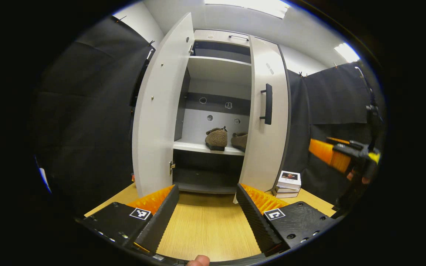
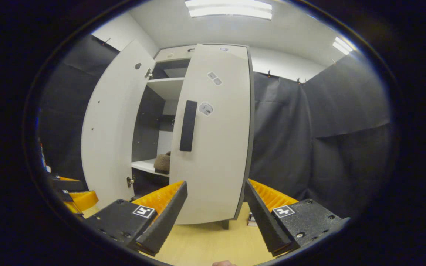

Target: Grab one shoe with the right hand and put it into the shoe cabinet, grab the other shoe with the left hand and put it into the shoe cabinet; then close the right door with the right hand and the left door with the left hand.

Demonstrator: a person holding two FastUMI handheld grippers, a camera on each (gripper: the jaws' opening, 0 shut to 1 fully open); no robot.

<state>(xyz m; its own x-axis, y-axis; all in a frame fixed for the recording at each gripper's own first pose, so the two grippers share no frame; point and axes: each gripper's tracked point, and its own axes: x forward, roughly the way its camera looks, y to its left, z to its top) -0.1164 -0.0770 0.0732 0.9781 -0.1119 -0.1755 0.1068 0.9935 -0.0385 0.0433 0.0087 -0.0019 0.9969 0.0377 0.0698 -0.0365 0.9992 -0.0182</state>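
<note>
The white shoe cabinet (image 1: 218, 68) stands ahead on the wooden surface. Two brown shoes (image 1: 216, 138) (image 1: 240, 140) sit side by side on its middle shelf. Its left door (image 1: 159, 114) is swung wide open. The right door (image 1: 266, 147), with a dark handle (image 1: 268, 103), stands partly closed. My left gripper (image 1: 207, 186) is open and holds nothing, some way in front of the cabinet. In the right gripper view my right gripper (image 2: 215, 182) is open and holds nothing, close before the right door (image 2: 216, 147) and its handle (image 2: 188, 125); one shoe (image 2: 162, 162) peeks out behind the door.
A small stack of boxes (image 1: 288, 183) lies on the wooden surface (image 1: 205, 225) by the cabinet's right foot. Black cloth (image 2: 309, 140) hangs on both sides. The right gripper (image 1: 327, 152) shows at the far right of the left gripper view, the left gripper (image 2: 74, 194) low left of the right one.
</note>
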